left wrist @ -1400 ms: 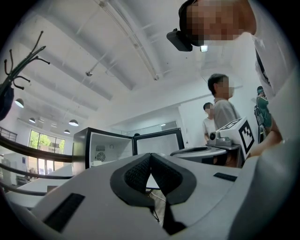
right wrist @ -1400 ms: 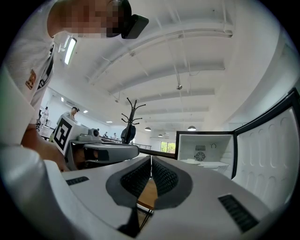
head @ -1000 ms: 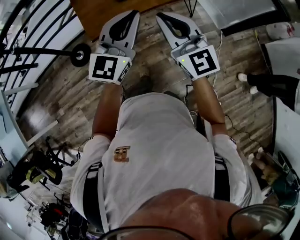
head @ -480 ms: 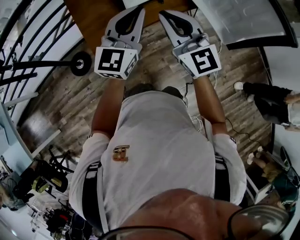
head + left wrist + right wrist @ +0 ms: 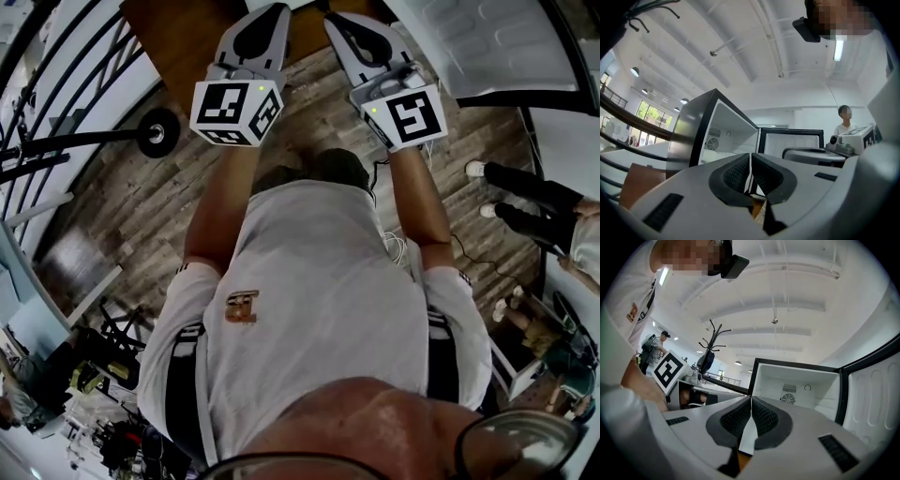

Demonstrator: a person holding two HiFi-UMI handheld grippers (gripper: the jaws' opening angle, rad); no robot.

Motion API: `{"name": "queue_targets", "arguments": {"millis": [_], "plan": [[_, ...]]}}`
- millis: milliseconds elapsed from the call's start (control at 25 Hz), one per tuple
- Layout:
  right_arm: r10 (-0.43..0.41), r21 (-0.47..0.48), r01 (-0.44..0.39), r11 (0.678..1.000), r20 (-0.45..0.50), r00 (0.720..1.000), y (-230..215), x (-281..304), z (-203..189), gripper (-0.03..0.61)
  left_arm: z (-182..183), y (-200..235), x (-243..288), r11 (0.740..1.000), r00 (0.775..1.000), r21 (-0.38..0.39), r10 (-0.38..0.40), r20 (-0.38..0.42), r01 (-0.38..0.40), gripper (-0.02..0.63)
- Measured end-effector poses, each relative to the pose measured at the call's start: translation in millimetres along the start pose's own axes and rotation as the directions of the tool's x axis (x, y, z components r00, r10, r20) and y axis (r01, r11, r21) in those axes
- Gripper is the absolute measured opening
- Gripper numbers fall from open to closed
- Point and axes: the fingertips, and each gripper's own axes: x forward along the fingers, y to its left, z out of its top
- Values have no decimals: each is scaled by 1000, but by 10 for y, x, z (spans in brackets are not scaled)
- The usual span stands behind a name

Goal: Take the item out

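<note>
A black mini fridge (image 5: 689,136) stands on a wooden table (image 5: 183,37) ahead of me, its door (image 5: 874,394) swung open. Its white inside (image 5: 797,387) shows a round vent on the back wall; I make out no item in it. My left gripper (image 5: 750,161) is shut with nothing between its pads and points at the fridge's opening. My right gripper (image 5: 751,404) is likewise shut and empty, beside the left one. In the head view the left gripper (image 5: 270,14) and the right gripper (image 5: 335,21) reach forward side by side over the table's edge.
The open door's white panel (image 5: 487,47) lies to the right of the grippers. A black coat rack (image 5: 710,350) and railings (image 5: 56,66) stand to the left. One person (image 5: 843,119) stands in the background; another's legs (image 5: 525,192) are at the right.
Both grippers have moved forward, towards the table and the fridge, still shut. The left gripper's marker cube has turned a little.
</note>
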Motion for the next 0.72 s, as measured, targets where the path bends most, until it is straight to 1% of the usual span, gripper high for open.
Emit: {"name": "queue_targets", "arguments": {"millis": [80, 200, 280, 360, 440, 520, 560, 640, 720], "plan": [[1, -5, -1, 1000, -16, 1000, -31, 39, 5, 34, 9, 52, 36, 999, 1000, -40, 14, 0, -14, 18], [9, -21, -9, 1000, -11, 1000, -106, 133, 59, 34, 26, 134, 115, 996, 999, -86, 39, -2, -39, 18], [18, -29, -19, 999, -36, 999, -183, 173, 37, 34, 19, 174, 196, 992, 998, -115, 59, -6, -60, 18], [30, -36, -31, 999, -25, 999, -282, 221, 57, 34, 12, 204, 292, 986, 997, -148, 81, -8, -81, 20], [40, -37, -41, 998, -17, 999, -398, 269, 66, 34, -2, 235, 409, 975, 995, -198, 100, -12, -101, 20], [51, -36, -52, 998, -26, 998, -510, 308, 42, 34, -42, 271, 532, 956, 993, -269, 119, -19, -119, 28], [57, -36, -58, 998, -26, 998, -562, 331, 29, 34, -74, 294, 593, 942, 992, -309, 127, -23, -128, 53], [70, -35, -71, 997, -22, 997, -660, 379, -3, 34, -129, 360, 702, 910, 988, -385, 153, -26, -151, 94], [85, -35, -85, 996, -11, 996, -760, 419, -21, 34, -161, 420, 806, 876, 982, -448, 185, -24, -176, 109]]}}
